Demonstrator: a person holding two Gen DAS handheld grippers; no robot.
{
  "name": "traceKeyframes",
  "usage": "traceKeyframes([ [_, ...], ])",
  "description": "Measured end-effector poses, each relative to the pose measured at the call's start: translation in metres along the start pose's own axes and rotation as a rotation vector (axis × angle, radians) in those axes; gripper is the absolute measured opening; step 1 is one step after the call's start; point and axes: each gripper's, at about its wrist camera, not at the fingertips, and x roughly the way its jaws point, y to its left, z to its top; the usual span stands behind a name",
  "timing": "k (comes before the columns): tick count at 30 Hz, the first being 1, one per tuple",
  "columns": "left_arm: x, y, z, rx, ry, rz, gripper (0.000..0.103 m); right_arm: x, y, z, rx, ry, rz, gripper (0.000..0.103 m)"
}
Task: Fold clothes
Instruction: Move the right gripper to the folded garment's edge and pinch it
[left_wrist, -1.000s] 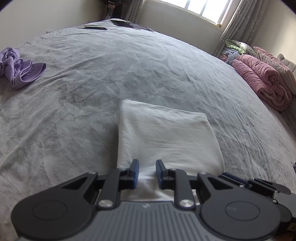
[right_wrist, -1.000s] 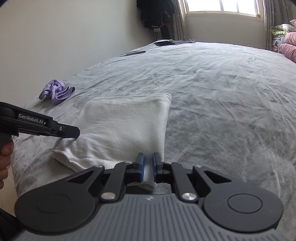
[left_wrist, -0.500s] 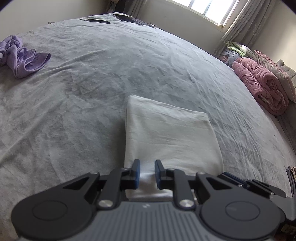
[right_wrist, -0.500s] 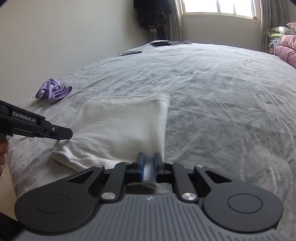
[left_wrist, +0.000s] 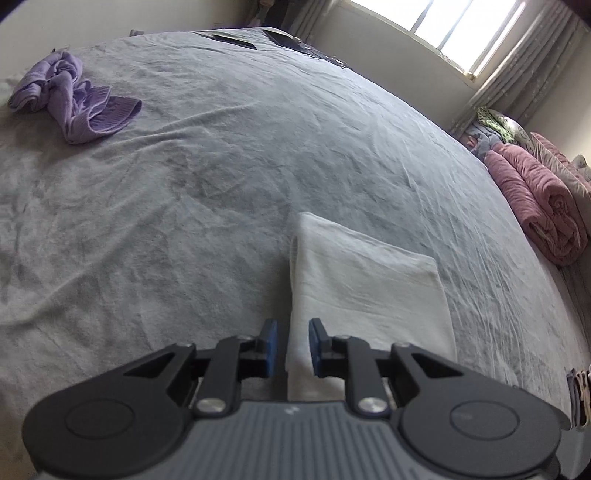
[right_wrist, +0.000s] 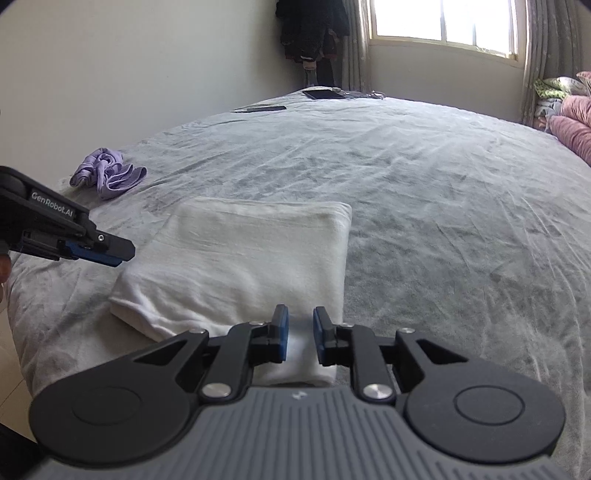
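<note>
A white garment (left_wrist: 369, 288) lies folded into a flat rectangle on the grey bed (left_wrist: 221, 184). My left gripper (left_wrist: 291, 345) hangs over its left edge with a narrow gap between the pads and nothing gripped. In the right wrist view that left gripper (right_wrist: 110, 253) hovers just off the left side of the white garment (right_wrist: 251, 258). My right gripper (right_wrist: 300, 334) is at the garment's near right corner. Its jaws are opening: the cloth lies between the pads, which stand off it.
A crumpled purple garment (left_wrist: 74, 99) (right_wrist: 107, 177) lies far left on the bed. Rolled pink quilts (left_wrist: 539, 206) are stacked at the right side. Dark flat devices (right_wrist: 325, 94) rest near the far edge. The bed's near left edge (right_wrist: 14, 325) drops to the floor.
The right jaws, shut on the white garment's near corner before, have spread apart and let it go. The left gripper has shifted left, from over the cloth to its left edge.
</note>
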Motion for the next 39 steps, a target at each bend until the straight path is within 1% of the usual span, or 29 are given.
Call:
traceKeyframes([
  [3, -0.006, 0.005, 0.006, -0.033, -0.014, -0.021, 0.019, 0.001, 0.016, 0.007, -0.025, -0.017, 0.025, 0.022],
  [7, -0.015, 0.012, 0.016, -0.075, -0.039, -0.037, 0.019, 0.01, 0.041, 0.014, -0.067, -0.018, 0.065, 0.032],
  [9, -0.02, 0.017, 0.02, -0.097, -0.053, -0.047, 0.019, 0.014, 0.056, 0.015, -0.101, -0.018, 0.079, 0.032],
  [13, -0.028, 0.029, 0.026, -0.136, -0.076, -0.046, 0.019, 0.022, 0.084, 0.021, -0.151, -0.018, 0.118, 0.037],
  [17, -0.03, 0.04, 0.03, -0.177, -0.08, -0.05, 0.019, 0.031, 0.111, 0.027, -0.215, -0.024, 0.127, 0.038],
  [21, -0.03, 0.045, 0.031, -0.199, -0.072, -0.053, 0.019, 0.039, 0.123, 0.029, -0.218, -0.005, 0.123, 0.038],
  [24, -0.033, 0.049, 0.032, -0.212, -0.082, -0.06, 0.02, 0.042, 0.129, 0.029, -0.235, -0.001, 0.107, 0.038],
  [27, -0.034, 0.051, 0.034, -0.227, -0.085, -0.065, 0.02, 0.049, 0.135, 0.023, -0.273, 0.008, 0.064, 0.038],
  [30, -0.033, 0.051, 0.035, -0.229, -0.081, -0.07, 0.02, 0.056, 0.14, 0.015, -0.318, 0.013, 0.014, 0.042],
  [32, -0.033, 0.051, 0.035, -0.228, -0.081, -0.074, 0.02, 0.061, 0.143, 0.01, -0.346, 0.016, -0.016, 0.042],
  [36, -0.032, 0.049, 0.036, -0.227, -0.079, -0.078, 0.021, 0.066, 0.146, 0.007, -0.379, 0.007, -0.049, 0.042],
  [39, -0.03, 0.048, 0.036, -0.225, -0.073, -0.071, 0.021, 0.069, 0.148, 0.004, -0.431, 0.003, -0.084, 0.04],
])
